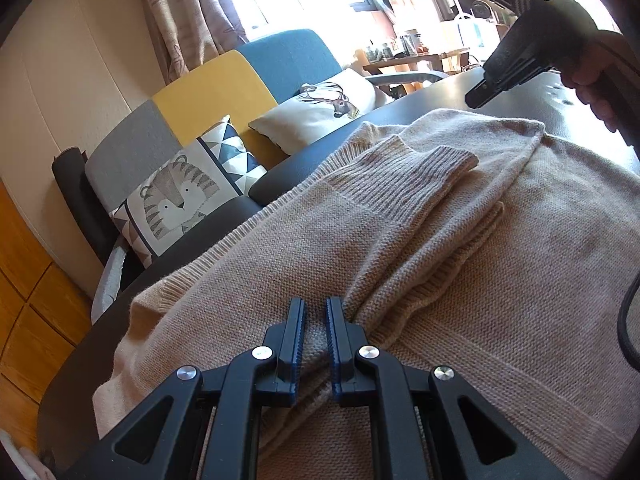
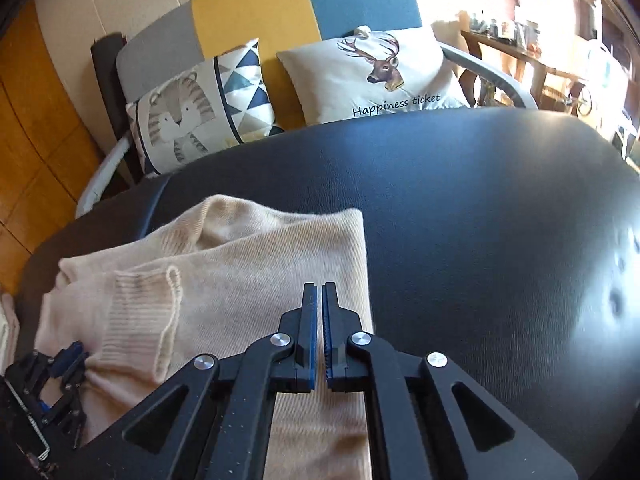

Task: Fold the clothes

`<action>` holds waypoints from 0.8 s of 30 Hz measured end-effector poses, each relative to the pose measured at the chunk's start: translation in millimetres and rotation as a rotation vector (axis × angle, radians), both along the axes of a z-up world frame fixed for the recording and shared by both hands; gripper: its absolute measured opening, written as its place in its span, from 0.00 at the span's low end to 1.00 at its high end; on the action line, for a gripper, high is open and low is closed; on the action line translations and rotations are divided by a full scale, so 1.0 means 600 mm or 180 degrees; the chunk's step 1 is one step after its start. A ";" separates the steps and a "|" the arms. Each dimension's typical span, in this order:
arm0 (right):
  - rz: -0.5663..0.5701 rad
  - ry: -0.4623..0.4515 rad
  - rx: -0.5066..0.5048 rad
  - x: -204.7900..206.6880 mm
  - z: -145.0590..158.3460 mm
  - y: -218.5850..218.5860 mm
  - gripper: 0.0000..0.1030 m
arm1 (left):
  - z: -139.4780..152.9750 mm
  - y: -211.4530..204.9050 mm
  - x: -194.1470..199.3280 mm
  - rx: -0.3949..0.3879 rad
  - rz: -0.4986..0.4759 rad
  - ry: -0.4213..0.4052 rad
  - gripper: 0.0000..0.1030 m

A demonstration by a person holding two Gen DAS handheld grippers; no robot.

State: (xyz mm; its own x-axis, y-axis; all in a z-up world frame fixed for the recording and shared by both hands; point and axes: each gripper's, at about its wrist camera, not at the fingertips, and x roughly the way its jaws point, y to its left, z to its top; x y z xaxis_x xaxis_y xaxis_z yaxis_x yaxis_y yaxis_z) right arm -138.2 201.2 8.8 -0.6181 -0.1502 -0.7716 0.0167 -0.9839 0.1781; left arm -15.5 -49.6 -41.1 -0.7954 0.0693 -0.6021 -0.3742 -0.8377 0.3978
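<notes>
1 sweater (image 1: 460,240), 2 cuffs (image 1: 416,176) showing (second one partly tucked), 2 grippers: left (image 1: 316,312), right (image 2: 321,300), 2 pillows: tiger (image 2: 188,112), deer (image 2: 376,76), 1 sofa (image 2: 248,12), 1 table (image 2: 480,208), 1 hand (image 1: 596,80)

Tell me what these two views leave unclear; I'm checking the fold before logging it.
- Sweater near hem: cut off by the bottom edge and hidden by the left gripper in the left wrist view.
- Left gripper's hold: fabric bunches between the pads, but its depth is hidden.
- Right gripper: jaws closed above the sweater; whether it pinches fabric is unclear.
- Shelf items: too small and overexposed in the right wrist view.
</notes>
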 end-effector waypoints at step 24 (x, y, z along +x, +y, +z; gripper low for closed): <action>0.0213 -0.0137 0.0301 -0.051 -0.031 -0.022 0.01 | -0.006 0.006 0.003 -0.0085 0.0012 0.0072 0.10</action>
